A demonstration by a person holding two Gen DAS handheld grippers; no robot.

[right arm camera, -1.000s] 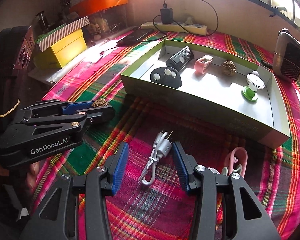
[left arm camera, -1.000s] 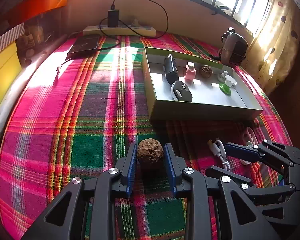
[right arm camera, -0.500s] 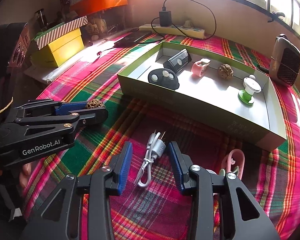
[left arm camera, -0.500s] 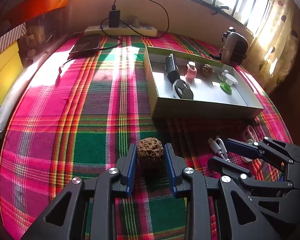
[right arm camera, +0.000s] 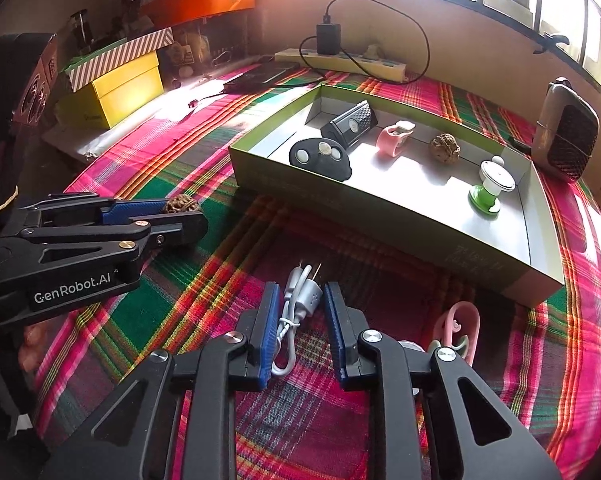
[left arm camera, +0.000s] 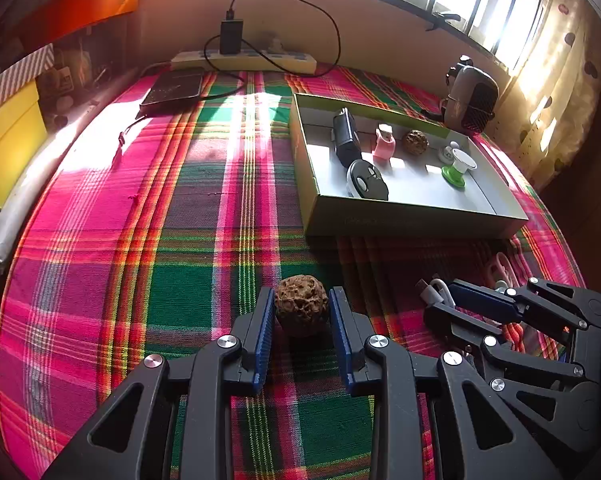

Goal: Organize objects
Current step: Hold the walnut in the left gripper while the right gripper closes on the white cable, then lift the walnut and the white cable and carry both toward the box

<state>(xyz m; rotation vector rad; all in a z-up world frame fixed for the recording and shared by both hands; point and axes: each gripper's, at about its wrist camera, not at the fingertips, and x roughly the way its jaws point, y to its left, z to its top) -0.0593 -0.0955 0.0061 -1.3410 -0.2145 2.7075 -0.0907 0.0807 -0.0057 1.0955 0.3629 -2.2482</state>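
The left gripper (left arm camera: 302, 293) has its fingers clenched on a walnut (left arm camera: 301, 306). Both blue pads touch its sides, and it sits on the plaid-covered table (left arm camera: 140, 240), out in front of the box (left arm camera: 412, 220) toward its left corner.

The right gripper (right arm camera: 301, 288) has just been closing, with a white cable (right arm camera: 305, 298) between its fingers. The pads now grasp the cable at its plug end. The two prongs point toward the box's front wall and the coiled cord trails back between the fingers. The cable lies on the cloth just in front of the box, about midway along that wall. In the left wrist view the right gripper's fingers are narrowed on the white plug, to the right of the walnut.

A pink clip (right arm camera: 460, 328) lies on the cloth in front of the box's right end, beside the right gripper.

Inside the box, from its left end, are a black mouse (left arm camera: 366, 181) near the front wall, a black charger (left arm camera: 344, 138) behind it, a pink holder (left arm camera: 383, 145), a second walnut (left arm camera: 415, 142), and a green-and-white stand (left arm camera: 458, 166) toward the right end. These stand apart from one another.

Behind the box a power strip (left arm camera: 244, 60) lies along the wall, and a small heater (left arm camera: 472, 98) stands by the box's far right corner.
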